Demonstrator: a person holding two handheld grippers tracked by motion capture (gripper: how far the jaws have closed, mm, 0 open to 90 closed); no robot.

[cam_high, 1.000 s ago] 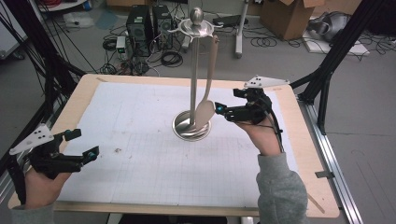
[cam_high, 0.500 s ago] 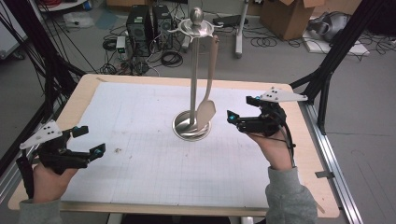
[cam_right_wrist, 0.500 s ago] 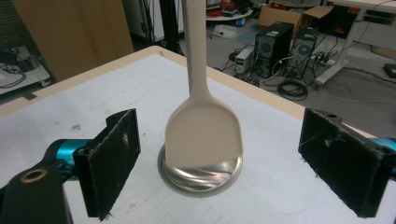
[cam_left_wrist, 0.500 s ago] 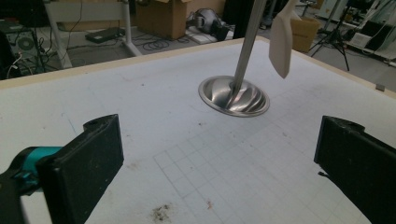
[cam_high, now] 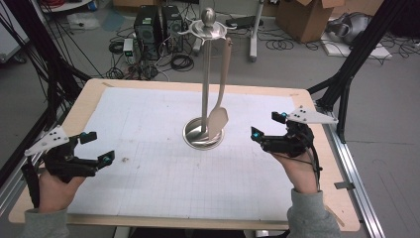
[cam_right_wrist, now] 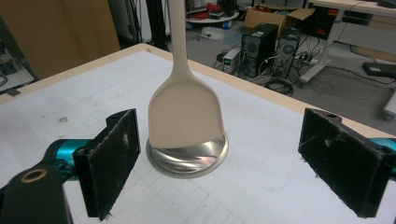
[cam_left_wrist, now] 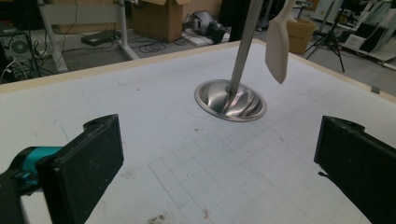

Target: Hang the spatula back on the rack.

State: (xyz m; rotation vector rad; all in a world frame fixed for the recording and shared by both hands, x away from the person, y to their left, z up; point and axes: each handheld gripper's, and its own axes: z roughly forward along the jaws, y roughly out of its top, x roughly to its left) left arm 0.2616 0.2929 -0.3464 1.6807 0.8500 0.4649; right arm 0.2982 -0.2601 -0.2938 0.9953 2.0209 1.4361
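Right tongs [cam_high: 263,130] pulled back from spatula [cam_high: 218,120], jaws wide, empty. Spatula left hanging on stand [cam_high: 205,74] at frame centre. Left tongs [cam_high: 99,147] wide, lower left. Hanging probably done.

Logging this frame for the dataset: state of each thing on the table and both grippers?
spatula: hanging from the stand's top, blade just above the base, free of both grippers
utensil stand: upright mid-table on its round base
left gripper: open, empty, low over the mat
right gripper: open, empty, facing the spatula, apart from it
mat: flat on the table
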